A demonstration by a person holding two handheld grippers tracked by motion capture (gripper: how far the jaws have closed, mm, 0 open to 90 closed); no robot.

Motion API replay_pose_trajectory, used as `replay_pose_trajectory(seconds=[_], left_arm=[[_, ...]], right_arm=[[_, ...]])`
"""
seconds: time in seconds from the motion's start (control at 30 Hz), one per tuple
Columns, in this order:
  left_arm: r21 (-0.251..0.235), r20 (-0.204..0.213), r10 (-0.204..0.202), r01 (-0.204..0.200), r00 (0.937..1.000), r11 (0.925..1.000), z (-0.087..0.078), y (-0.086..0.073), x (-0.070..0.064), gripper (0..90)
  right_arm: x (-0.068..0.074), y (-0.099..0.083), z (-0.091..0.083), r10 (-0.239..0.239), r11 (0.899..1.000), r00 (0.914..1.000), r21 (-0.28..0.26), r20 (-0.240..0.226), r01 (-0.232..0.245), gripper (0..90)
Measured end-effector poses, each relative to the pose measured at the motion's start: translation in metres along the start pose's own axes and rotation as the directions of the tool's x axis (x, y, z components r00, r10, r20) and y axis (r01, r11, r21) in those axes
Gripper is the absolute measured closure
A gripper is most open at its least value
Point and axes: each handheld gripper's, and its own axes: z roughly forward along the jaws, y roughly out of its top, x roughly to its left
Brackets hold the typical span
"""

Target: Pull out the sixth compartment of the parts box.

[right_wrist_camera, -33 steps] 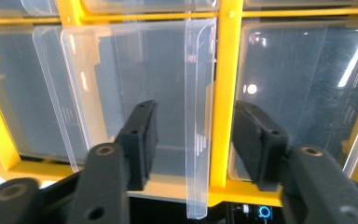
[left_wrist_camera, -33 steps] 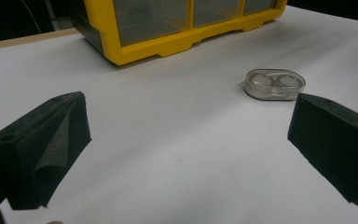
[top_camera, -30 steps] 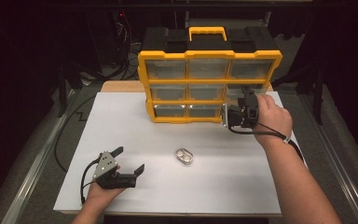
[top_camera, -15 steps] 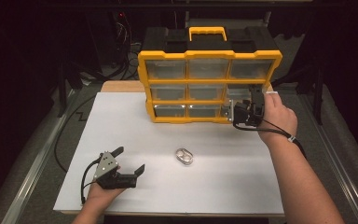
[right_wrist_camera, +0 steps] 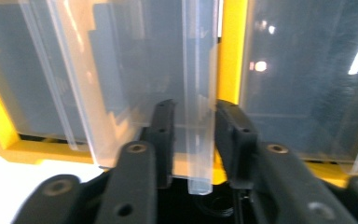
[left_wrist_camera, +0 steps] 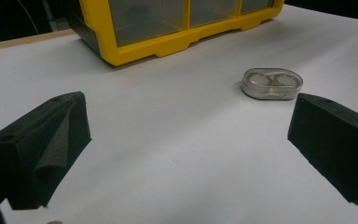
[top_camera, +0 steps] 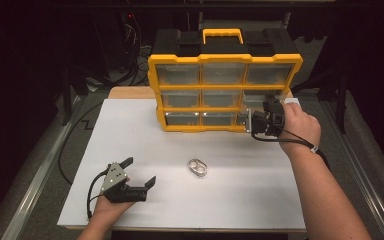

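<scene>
The clear drawer [right_wrist_camera: 135, 93] at the bottom right of the yellow organiser [top_camera: 224, 60] is the one in play, and it is pulled a little out of its slot, its front wall leaning toward the camera in the right gripper view. The right gripper [right_wrist_camera: 193, 140] has its jaws pinching the drawer's clear front lip, one black jaw on each side of the thin plastic. From above, the right gripper [top_camera: 266, 119] sits right against the organiser's lower right corner, the right hand [top_camera: 300, 125] wrapped behind it and its cable looping under the wrist. The organiser stands upright at the far side of the white worktop [top_camera: 145, 130], three rows of three drawers under a yellow handle. Out in the middle of the worktop lies a small clear oval case [top_camera: 198, 167], well apart from the organiser. Down at the near left corner, the left gripper [top_camera: 136, 176] rests on the worktop, jaws spread wide, holding nothing. In the left gripper view the case [left_wrist_camera: 272, 83] lies beyond the far jaw, apart from it.
</scene>
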Motion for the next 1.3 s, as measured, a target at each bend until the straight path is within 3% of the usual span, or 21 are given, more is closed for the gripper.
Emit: replay_pose_trajectory(seconds=[0.1,0.43,1.3], left_arm=[[-0.003,0.003,-0.004,0.004,1.0000,1.0000,0.000,0.000,0.000,0.3],[-0.003,0.004,-0.008,0.008,1.0000,1.0000,-0.001,0.000,0.001,0.3],[-0.004,0.014,-0.009,0.009,0.9999,1.0000,0.000,0.000,0.001,0.3]], right_arm=[[-0.001,-0.001,-0.001,-0.010,1.000,0.9999,0.000,0.012,0.010,76.6],[0.001,0.000,-0.006,-0.031,1.000,0.9994,0.004,0.017,0.031,77.9],[0.008,-0.011,-0.053,-0.043,0.999,0.9990,-0.029,0.016,0.043,77.9]])
